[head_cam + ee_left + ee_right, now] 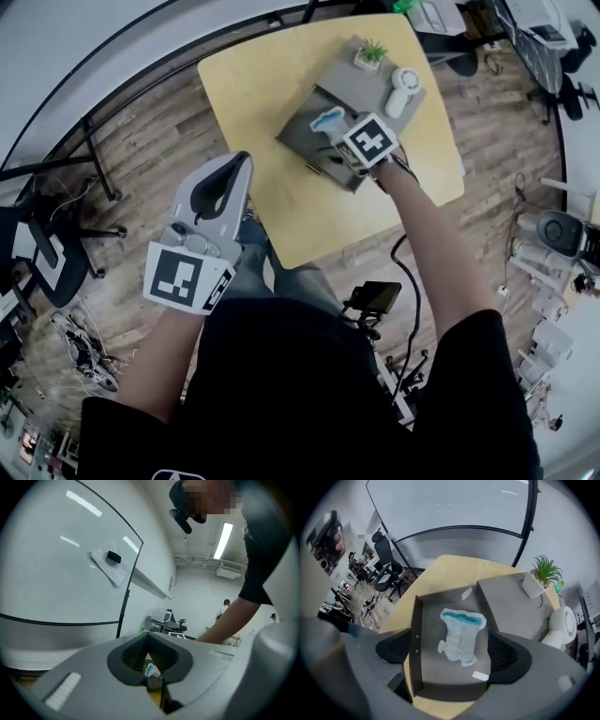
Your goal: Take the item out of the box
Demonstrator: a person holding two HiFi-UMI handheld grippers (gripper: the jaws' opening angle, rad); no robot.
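The right gripper [453, 652] hangs released, pointing steeply down over the open grey box [416, 644], its jaws spread wide and touching nothing. Its own view shows the diaper [461, 634] whole, white with a blue band, lying flat on the box floor and framed between the jaws. In the head view the marker cube covers most of the box and only the diaper's blue end peeks out. The left gripper [244, 167] is clenched on nothing, held off the table's near left edge. Only its view takes in the whiteboard [56, 573] with its eraser [114, 557] and a ceiling light [225, 538]. The box sits by the right edge of the yellow table [272, 84], its lid [511, 602] folded back toward the far corner and carrying a potted plant [544, 573] and a white round device [562, 623]. Wood floor [159, 150] and office chairs [386, 559] surround the table.
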